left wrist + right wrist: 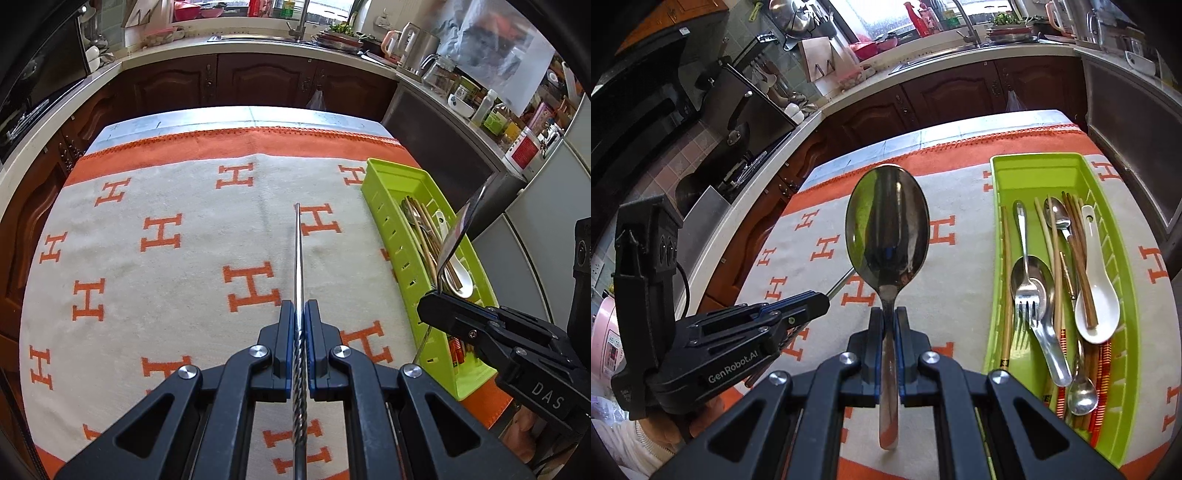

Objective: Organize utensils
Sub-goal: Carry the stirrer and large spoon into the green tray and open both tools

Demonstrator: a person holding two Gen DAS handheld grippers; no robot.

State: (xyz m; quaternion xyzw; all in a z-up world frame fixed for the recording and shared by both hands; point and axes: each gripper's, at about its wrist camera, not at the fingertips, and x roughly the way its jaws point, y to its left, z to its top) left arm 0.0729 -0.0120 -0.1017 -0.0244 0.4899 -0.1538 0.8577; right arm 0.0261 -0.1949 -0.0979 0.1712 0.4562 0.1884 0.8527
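Right wrist: tongs point(886, 325) clamping spoon point(887, 236).

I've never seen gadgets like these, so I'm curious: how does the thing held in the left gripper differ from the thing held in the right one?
The left gripper holds a thin, straight metal chopstick with a twisted handle; the right gripper holds a big metal spoon with a wide, mirror-like bowl. The chopstick tapers to a narrow tip, while the spoon broadens into an oval. Both are shiny metal, clamped by shut jaws, raised above the H-patterned cloth, outside the green tray.
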